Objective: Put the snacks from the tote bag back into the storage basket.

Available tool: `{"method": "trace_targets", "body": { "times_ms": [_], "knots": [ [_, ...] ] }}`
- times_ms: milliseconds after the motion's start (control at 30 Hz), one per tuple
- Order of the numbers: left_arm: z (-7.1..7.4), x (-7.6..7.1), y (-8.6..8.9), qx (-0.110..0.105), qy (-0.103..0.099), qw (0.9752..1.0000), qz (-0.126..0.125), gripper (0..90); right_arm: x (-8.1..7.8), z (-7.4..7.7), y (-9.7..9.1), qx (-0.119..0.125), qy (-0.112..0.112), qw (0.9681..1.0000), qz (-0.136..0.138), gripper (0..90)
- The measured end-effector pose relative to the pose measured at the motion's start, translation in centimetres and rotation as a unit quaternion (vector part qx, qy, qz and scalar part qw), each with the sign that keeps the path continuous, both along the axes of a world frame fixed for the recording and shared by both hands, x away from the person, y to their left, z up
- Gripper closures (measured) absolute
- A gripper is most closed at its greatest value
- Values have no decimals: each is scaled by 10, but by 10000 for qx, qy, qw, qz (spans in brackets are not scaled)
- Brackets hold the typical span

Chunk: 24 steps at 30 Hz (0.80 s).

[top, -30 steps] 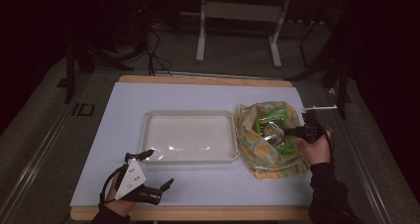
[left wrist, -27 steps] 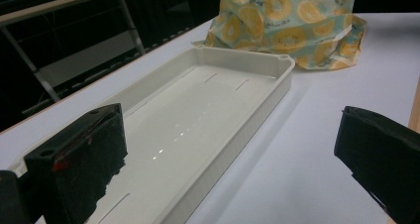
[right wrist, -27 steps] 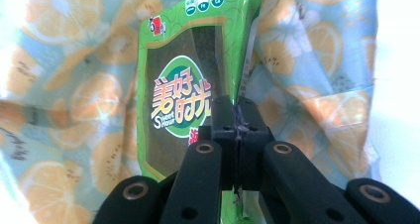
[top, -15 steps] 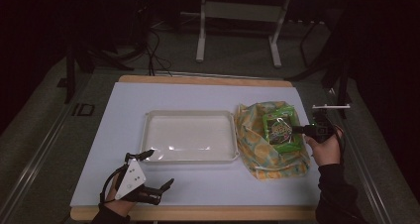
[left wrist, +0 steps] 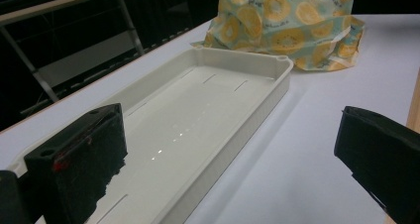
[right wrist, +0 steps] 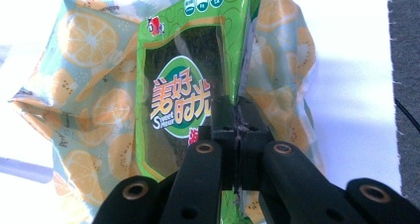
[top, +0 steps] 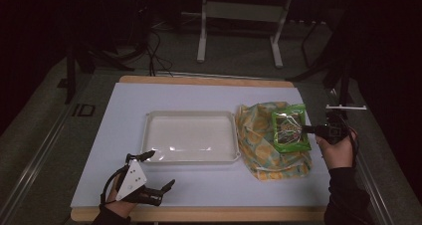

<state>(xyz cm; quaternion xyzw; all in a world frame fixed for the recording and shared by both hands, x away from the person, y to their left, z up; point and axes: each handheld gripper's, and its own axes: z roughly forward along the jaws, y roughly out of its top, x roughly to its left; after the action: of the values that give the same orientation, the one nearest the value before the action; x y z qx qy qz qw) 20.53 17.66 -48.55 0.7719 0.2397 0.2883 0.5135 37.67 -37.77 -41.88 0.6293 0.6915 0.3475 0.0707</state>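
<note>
A green snack packet (top: 290, 130) (right wrist: 193, 85) hangs over the orange-print cloth bag (top: 268, 145) (right wrist: 84, 95) at the table's right. My right gripper (top: 311, 130) (right wrist: 236, 116) is shut on the packet's edge, its jaws pressed together around the foil. A shallow white tray (top: 191, 158) (left wrist: 233, 110) lies mid-table, nothing in it. My left gripper (top: 159, 172) (left wrist: 228, 154) rests open near the front left edge, just short of the tray's near corner, with nothing between its fingers. The cloth bag (left wrist: 292, 26) stands beyond the tray's far end in the left gripper view.
The white table cover (top: 199, 95) ends at a wooden front edge (top: 199, 214). Dark floor, cables and a metal stand's legs (top: 239, 31) lie behind the table. Bare cover lies between the tray and the front edge.
My right gripper has drawn the green packet up out of the cloth bag and a little to the right. The left gripper has stayed where it was.
</note>
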Motion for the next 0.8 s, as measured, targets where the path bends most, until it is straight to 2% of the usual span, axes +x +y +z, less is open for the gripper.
{"method": "trace_targets", "body": {
  "times_ms": [467, 800],
  "knots": [
    [0, 0, 0, -8, 1, 10000, 4, 3, -13, 11, -17, 197, -161, 9996, -134, 891],
    [0, 0, 0, 5, -28, 10000, 11, 3, -17, 20, -20, 268, -289, 9991, -165, 891]
  ]
}}
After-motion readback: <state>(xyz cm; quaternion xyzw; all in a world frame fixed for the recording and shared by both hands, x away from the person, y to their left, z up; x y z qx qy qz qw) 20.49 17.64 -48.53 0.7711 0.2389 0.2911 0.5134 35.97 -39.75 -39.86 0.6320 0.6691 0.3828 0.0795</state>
